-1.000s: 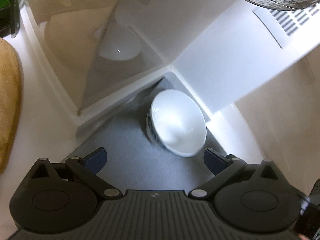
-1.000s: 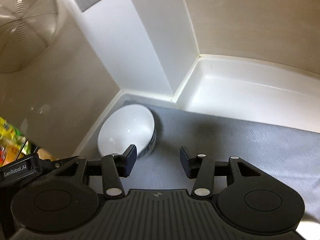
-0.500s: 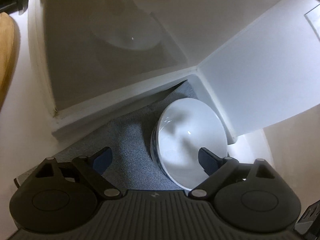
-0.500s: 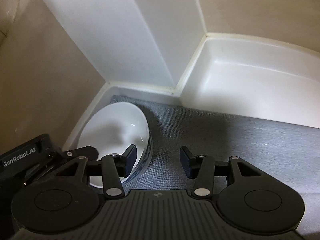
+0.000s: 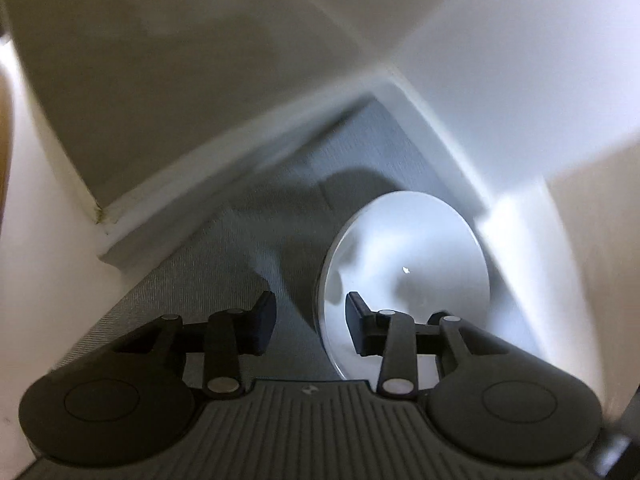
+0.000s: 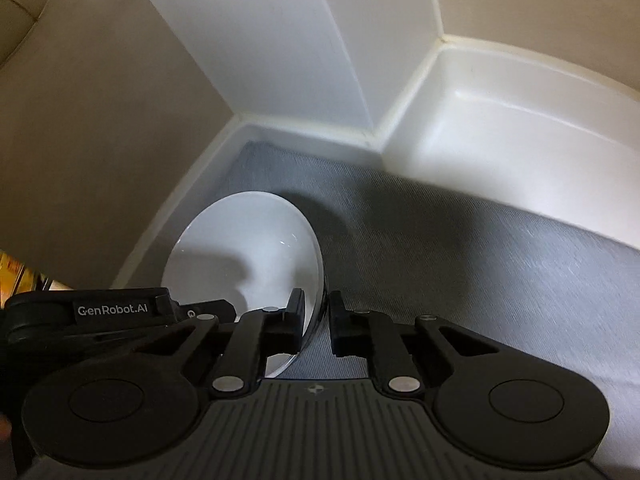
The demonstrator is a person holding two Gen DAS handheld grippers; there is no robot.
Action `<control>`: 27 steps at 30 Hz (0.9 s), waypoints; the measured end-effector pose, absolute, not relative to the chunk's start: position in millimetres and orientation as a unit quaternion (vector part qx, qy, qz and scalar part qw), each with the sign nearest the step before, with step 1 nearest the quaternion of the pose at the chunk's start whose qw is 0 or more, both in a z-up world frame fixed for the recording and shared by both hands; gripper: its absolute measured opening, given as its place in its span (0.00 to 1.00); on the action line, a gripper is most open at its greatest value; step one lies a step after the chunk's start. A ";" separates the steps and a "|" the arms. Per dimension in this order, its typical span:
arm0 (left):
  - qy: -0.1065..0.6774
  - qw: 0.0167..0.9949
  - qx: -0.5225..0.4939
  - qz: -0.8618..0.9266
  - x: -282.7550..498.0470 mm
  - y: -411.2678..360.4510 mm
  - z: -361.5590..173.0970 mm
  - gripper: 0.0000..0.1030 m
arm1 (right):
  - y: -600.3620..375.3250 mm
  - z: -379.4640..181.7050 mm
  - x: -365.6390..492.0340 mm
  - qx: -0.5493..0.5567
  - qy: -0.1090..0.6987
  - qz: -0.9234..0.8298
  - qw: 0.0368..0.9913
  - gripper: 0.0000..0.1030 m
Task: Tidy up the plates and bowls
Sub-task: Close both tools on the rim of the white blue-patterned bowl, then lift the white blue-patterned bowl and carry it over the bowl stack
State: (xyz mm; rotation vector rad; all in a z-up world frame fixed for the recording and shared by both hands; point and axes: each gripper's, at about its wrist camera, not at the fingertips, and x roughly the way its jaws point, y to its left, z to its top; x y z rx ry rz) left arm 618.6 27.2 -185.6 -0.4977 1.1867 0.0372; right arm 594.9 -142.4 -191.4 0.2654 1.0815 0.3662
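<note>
Our two hand-held grippers have moved in closer since a moment ago. The right hand-held gripper [image 6: 315, 322] now pinches the rim of the white bowl [image 6: 248, 248]. The left hand-held gripper [image 5: 310, 322] has its fingers apart around the rim's other side. The bowl sits on the gray mat [image 6: 440, 248], in the white corner.
</note>
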 end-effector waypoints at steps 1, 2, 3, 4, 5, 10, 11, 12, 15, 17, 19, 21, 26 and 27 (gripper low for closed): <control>0.559 0.800 -0.218 0.005 617.7 24.9 -185.6 0.39 | -146.5 -190.1 590.4 0.127 0.515 0.173 0.830 0.13; 0.566 0.799 -0.203 -0.007 617.2 22.7 -186.0 0.35 | -150.7 -189.5 586.0 0.130 0.520 0.173 0.826 0.13; 0.574 0.797 -0.189 -0.020 617.5 20.3 -187.1 0.31 | -154.5 -189.1 581.9 0.134 0.525 0.172 0.823 0.13; 0.579 0.795 -0.181 -0.031 617.1 18.1 -188.3 0.26 | -157.4 -189.4 578.3 0.138 0.528 0.171 0.820 0.13; 0.583 0.793 -0.174 -0.040 618.0 16.0 -190.0 0.24 | -160.1 -190.1 575.1 0.143 0.531 0.168 0.818 0.13; 0.588 0.791 -0.157 -0.066 623.4 7.3 -190.9 0.13 | -161.7 -190.0 567.4 0.153 0.520 0.158 0.825 0.13; 0.588 0.791 -0.156 -0.068 624.5 7.0 -191.1 0.13 | -160.7 -189.5 567.1 0.153 0.517 0.156 0.828 0.13; 0.586 0.792 -0.154 -0.071 624.9 7.4 -191.3 0.13 | -160.5 -189.1 565.6 0.152 0.516 0.153 0.829 0.13; 0.584 0.794 -0.149 -0.075 626.2 6.7 -192.1 0.12 | -158.7 -186.4 562.4 0.142 0.511 0.150 0.834 0.13; 0.582 0.797 -0.141 -0.075 624.0 5.1 -190.4 0.12 | -155.7 -181.9 559.0 0.129 0.505 0.151 0.840 0.13; 0.579 0.800 -0.140 -0.078 622.0 -0.3 -187.9 0.12 | -153.7 -175.6 555.0 0.115 0.497 0.151 0.847 0.13; 0.574 0.803 -0.141 -0.077 618.0 -0.6 -181.8 0.12 | -153.2 -170.7 553.2 0.111 0.493 0.152 0.850 0.13; 0.557 0.814 -0.143 -0.079 604.3 -0.3 -163.1 0.12 | -152.0 -152.3 541.2 0.108 0.478 0.158 0.857 0.13; 0.554 0.816 -0.144 -0.079 600.9 0.7 -159.7 0.12 | -151.9 -148.3 538.1 0.109 0.475 0.160 0.858 0.13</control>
